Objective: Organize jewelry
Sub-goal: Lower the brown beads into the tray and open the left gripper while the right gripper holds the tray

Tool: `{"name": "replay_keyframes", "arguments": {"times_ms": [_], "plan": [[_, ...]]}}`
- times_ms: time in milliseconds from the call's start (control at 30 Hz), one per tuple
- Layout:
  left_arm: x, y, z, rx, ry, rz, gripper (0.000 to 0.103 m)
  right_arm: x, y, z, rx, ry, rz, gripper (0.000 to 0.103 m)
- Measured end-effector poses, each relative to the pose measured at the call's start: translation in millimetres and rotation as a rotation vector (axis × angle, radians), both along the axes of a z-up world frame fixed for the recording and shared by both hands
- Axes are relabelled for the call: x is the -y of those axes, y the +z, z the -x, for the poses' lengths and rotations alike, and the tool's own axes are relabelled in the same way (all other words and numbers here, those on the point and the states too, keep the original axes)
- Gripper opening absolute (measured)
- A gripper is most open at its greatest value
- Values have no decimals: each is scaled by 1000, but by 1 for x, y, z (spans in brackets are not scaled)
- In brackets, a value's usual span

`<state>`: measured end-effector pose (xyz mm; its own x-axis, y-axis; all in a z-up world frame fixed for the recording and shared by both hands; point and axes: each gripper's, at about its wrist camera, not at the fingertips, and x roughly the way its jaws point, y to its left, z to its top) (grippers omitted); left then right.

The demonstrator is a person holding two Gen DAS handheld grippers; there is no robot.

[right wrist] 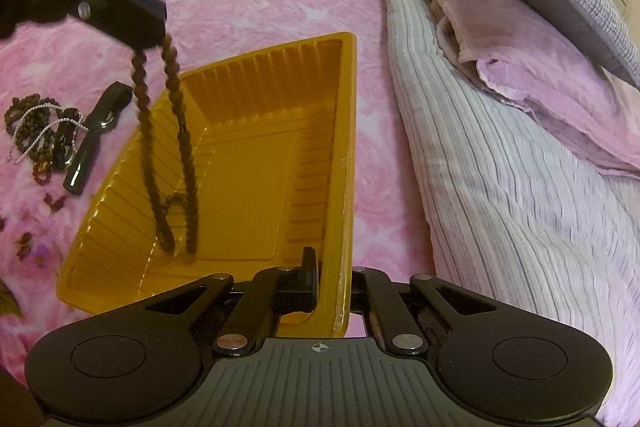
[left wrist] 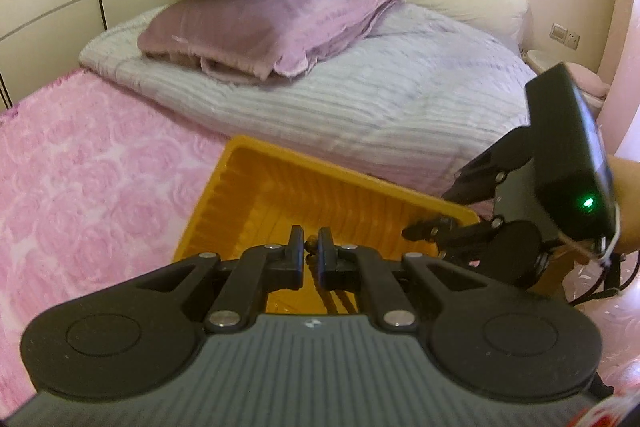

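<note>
A yellow ribbed plastic tray (right wrist: pixel 248 163) lies on the pink bedspread. My left gripper (left wrist: pixel 312 239) is shut on a long strand of brown beads (left wrist: pixel 310 247). In the right wrist view that left gripper (right wrist: pixel 156 27) hangs over the tray's left part, and the bead strand (right wrist: pixel 176 147) dangles from it, its lower end down inside the tray. My right gripper (right wrist: pixel 332 267) is shut on the tray's near right rim, one finger inside the wall and one outside. From the left wrist view, the right gripper (left wrist: pixel 424 229) pinches the tray (left wrist: pixel 320 187) at its right corner.
A tangled pile of bead and pearl jewelry (right wrist: pixel 38 131) and a black glossy strap-like piece (right wrist: pixel 94 131) lie on the bedspread left of the tray. A striped folded quilt (right wrist: pixel 500 187) with pillows (right wrist: pixel 520 39) borders the tray's right side.
</note>
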<state>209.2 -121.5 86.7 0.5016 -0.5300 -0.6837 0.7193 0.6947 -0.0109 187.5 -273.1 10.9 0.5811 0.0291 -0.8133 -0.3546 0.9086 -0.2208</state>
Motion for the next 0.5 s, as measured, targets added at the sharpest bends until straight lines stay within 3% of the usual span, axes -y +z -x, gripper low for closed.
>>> {"name": "replay_keyframes", "arguments": {"times_ms": [267, 500], "plan": [[-3, -13, -5, -53, 21, 3, 10, -1, 1, 1, 5, 4, 1, 5], [-23, -4, 1, -36, 64, 31, 15, -1, 1, 2, 11, 3, -2, 5]]}}
